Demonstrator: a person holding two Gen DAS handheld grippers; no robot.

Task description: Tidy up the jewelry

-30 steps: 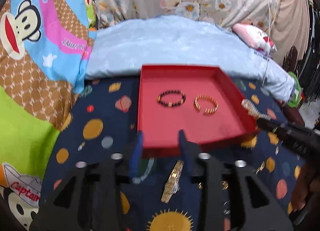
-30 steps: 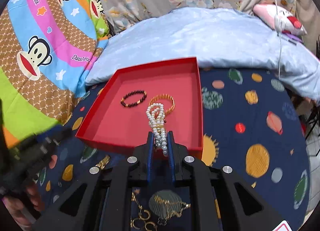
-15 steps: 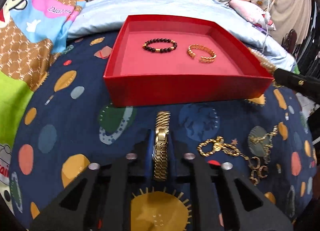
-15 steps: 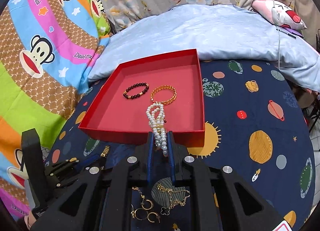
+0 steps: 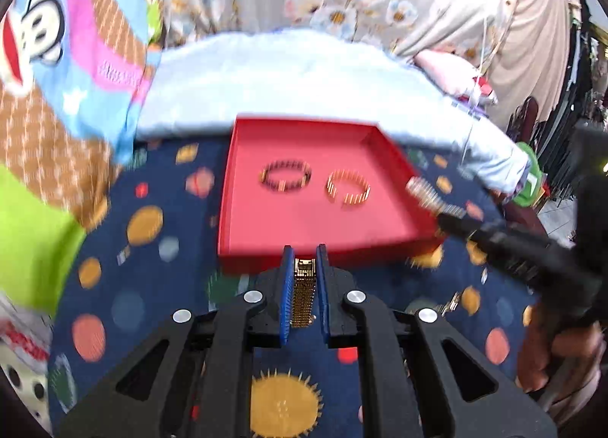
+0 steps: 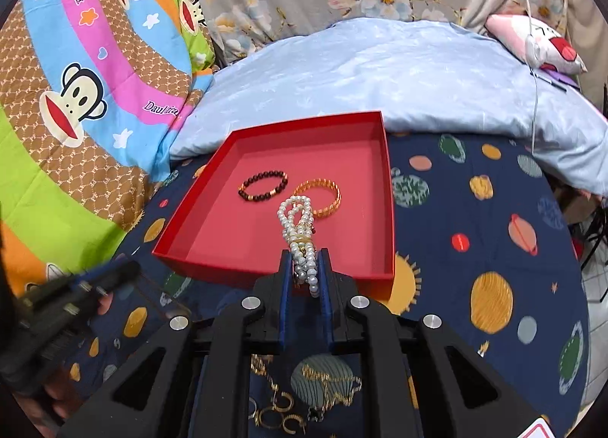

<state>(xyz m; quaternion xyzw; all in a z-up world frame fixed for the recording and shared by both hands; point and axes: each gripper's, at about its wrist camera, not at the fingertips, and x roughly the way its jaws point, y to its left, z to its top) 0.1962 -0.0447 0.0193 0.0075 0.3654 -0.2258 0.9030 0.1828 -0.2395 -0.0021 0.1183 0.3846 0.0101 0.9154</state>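
A red tray (image 5: 266, 261) (image 6: 212, 267) lies on the planet-print cloth. In it lie a dark bead bracelet (image 5: 285, 176) (image 6: 263, 185) and a gold bangle (image 5: 348, 187) (image 6: 323, 196). My left gripper (image 5: 304, 263) is shut on a gold watch band (image 5: 304, 293), lifted just before the tray's near wall. My right gripper (image 6: 306, 267) is shut on a white pearl bracelet (image 6: 298, 225) that hangs over the tray's near right part. The right gripper also shows in the left wrist view (image 5: 448, 215) at the tray's right edge, pearls sticking out.
Gold chains and hoop earrings (image 6: 285, 411) lie on the cloth under the right gripper. A pale blue quilt (image 6: 380, 69) rises behind the tray, a monkey-print blanket (image 6: 76, 96) at left. The left gripper shows blurred at lower left (image 6: 76, 286).
My left gripper has closed on the gold watch band and lifted it off the cloth toward the tray. My right gripper holds the pearls nearly still over the tray.
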